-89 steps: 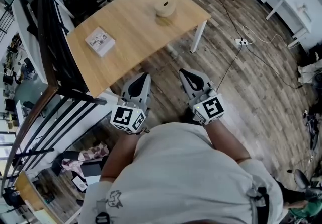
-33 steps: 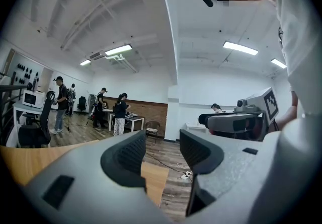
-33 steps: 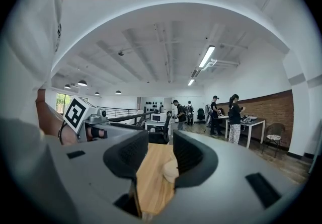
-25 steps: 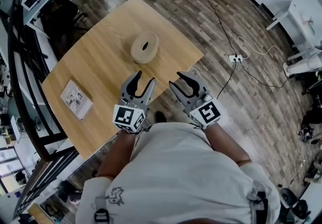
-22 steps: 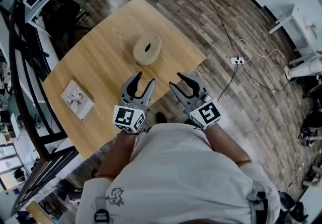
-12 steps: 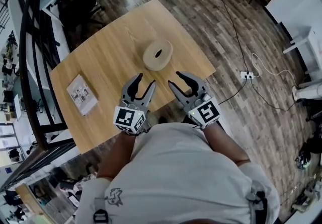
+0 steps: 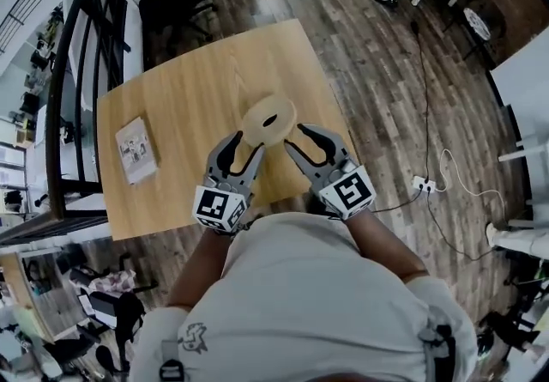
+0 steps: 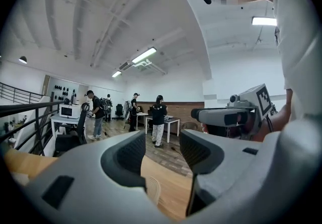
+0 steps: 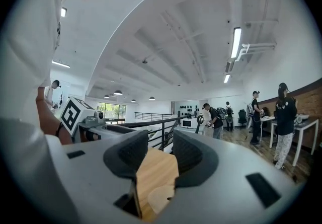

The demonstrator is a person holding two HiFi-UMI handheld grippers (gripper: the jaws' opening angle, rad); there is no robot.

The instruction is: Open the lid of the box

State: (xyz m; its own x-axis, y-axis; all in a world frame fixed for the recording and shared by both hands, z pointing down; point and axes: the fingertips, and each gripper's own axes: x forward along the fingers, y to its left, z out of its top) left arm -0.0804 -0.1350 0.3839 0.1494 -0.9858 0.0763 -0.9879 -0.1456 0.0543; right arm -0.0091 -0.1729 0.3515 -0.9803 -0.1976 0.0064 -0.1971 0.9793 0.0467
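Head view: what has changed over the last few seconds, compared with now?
The person stepped up to the table, bringing the left gripper and right gripper from over the floor to its near edge, with the round box just ahead of their tips. Nothing was gripped. Unchanged: both grippers' jaws are open and empty, and the box and the booklet lie on the table.

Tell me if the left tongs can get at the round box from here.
Probably yes: the left tongs are open and empty, just short of the round box, with nothing on the table between them.
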